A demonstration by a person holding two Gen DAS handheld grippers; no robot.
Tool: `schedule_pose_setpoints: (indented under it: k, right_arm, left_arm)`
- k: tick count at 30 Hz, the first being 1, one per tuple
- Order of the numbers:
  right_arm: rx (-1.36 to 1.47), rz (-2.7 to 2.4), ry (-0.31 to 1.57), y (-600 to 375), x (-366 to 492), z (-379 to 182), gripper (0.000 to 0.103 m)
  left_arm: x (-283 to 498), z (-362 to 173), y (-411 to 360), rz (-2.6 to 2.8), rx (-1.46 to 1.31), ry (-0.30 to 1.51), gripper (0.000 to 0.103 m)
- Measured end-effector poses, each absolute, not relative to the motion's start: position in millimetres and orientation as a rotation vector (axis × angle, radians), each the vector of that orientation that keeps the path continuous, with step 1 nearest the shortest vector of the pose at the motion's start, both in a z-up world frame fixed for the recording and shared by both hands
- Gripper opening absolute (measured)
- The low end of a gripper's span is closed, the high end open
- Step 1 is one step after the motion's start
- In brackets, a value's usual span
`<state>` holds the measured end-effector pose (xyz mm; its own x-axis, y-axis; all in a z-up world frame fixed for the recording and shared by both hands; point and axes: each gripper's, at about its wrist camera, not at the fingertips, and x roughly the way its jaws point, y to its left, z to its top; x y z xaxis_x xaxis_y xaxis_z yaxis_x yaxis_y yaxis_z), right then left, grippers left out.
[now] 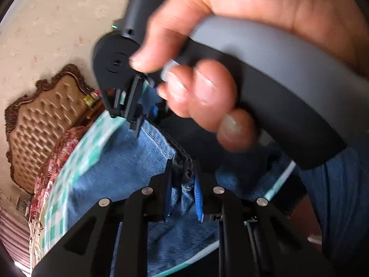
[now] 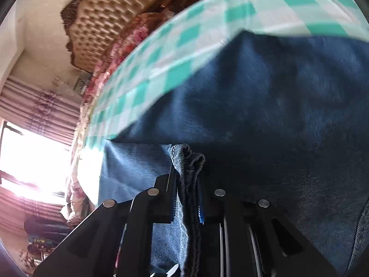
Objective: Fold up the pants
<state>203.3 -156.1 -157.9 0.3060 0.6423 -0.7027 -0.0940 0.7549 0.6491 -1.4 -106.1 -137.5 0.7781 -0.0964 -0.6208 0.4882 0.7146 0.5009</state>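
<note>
Jeans [image 2: 265,115] over checkered cloth [image 2: 184,46]; left gripper [image 1: 183,184], right gripper [image 2: 188,184] jaws both clamped on denim edge.

The jeans [image 2: 265,115] are blue denim, a rough twill weave with a stitched hem; the underside at 6 o'clock looks paler. The cloth [image 2: 184,53] under them is a matt woven check, green and white. The left gripper [image 1: 183,191] and right gripper [image 2: 188,191] are matt black plastic with shiny metal pins. At 9 o'clock the headboard [image 1: 43,124] is tufted, faintly glossy upholstery in a carved dark wood frame.
</note>
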Motion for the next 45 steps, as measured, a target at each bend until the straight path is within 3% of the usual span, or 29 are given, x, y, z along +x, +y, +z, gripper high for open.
schedule_pose_setpoints:
  k: [2, 4, 6, 7, 9, 11, 12, 14, 16, 17, 19, 21, 28, 33, 36, 39, 42, 45]
  right_arm:
    - [0.524, 0.501, 1.157, -154, 202, -153, 0.016]
    - [0.487, 0.461, 1.134, -153, 199, -146, 0.026]
    - [0.421, 0.38, 1.055, -155, 192, -126, 0.029]
    - [0.393, 0.351, 1.017, -155, 188, -117, 0.029]
    - [0.307, 0.307, 0.917, -149, 177, -92, 0.032]
    - [0.231, 0.299, 0.845, -137, 167, -76, 0.059]
    - [0.185, 0.304, 0.813, -127, 162, -70, 0.066]
    - [0.097, 0.337, 0.768, -104, 149, -68, 0.081]
    - [0.065, 0.37, 0.765, -81, 141, -74, 0.085]
    - [0.063, 0.378, 0.781, -75, 138, -79, 0.088]
    - [0.036, 0.369, 0.817, -59, 134, -91, 0.088]
    - [-0.036, 0.348, 0.825, -47, 130, -101, 0.088]
    - [-0.113, 0.303, 0.961, -47, 142, -141, 0.088]
    - [-0.178, 0.291, 0.948, -42, 141, -148, 0.089]
    - [-0.177, 0.29, 0.956, -42, 139, -147, 0.089]
    - [-0.178, 0.291, 0.969, -41, 141, -145, 0.09]
    - [-0.179, 0.286, 0.962, -40, 140, -145, 0.09]
    - [-0.178, 0.278, 0.974, -39, 142, -145, 0.091]
  left_arm:
    - [-3, -137, -106, -0.343, 0.701, 0.591, 0.02]
    - [-2, -130, -102, -0.363, 0.638, 0.597, 0.044]
    - [-2, -114, -87, -0.406, 0.538, 0.582, 0.057]
    - [-3, -107, -79, -0.416, 0.485, 0.579, 0.059]
    - [-7, -91, -56, -0.411, 0.362, 0.57, 0.059]
    - [-14, -75, -29, -0.34, 0.267, 0.534, 0.059]
    - [-15, -68, -7, -0.276, 0.206, 0.519, 0.058]
    - [-10, -62, 37, -0.175, 0.092, 0.531, 0.048]
    - [-6, -67, 91, -0.043, -0.044, 0.573, 0.029]
    - [-5, -72, 115, 0.005, -0.107, 0.595, 0.024]
    - [-9, -81, 153, 0.049, -0.198, 0.632, 0.012]
    - [-20, -89, 181, 0.074, -0.223, 0.659, 0.009]
    - [-17, -129, 204, 0.107, -0.185, 0.793, 0.011]
    - [-21, -111, 213, 0.094, -0.168, 0.684, 0.009]
    - [1, -108, 188, -0.092, -0.144, 0.709, 0.025]
    - [32, -125, 188, 0.116, -0.023, 0.815, 0.025]
    - [44, -100, 203, 0.158, -0.083, 0.735, 0.02]
    - [71, -81, 173, -0.044, 0.032, 0.708, 0.034]
